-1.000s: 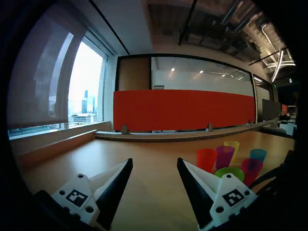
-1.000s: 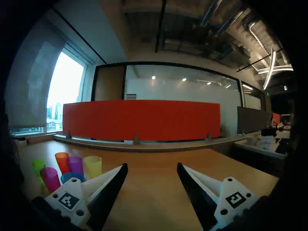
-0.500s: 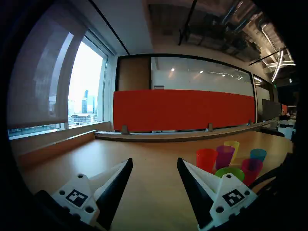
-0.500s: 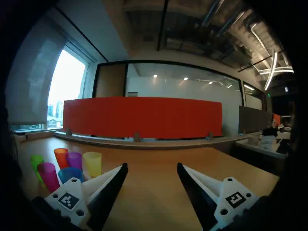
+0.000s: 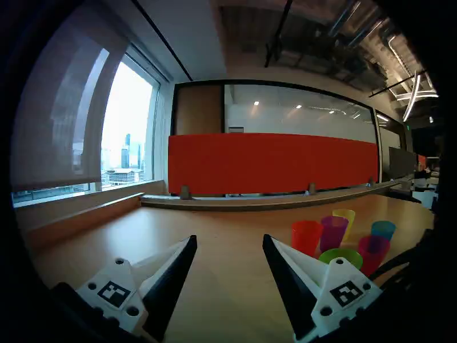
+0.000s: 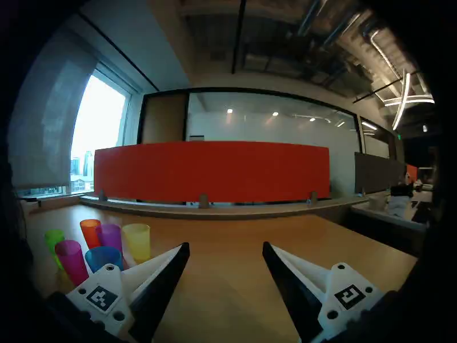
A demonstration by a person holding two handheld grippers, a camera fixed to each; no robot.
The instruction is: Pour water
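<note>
The left tongs and right tongs both hang apart and empty above the wooden bench. A cluster of coloured cups stands upright between them, well short of the bench's far edge.

Six cups stand on the one wooden table: one orange cup, one purple cup, one yellow cup, one blue cup, one pink cup and one green cup. There is one red divider panel and one window. The left gripper and right gripper each show two fingers, each finger bearing one square marker.
</note>
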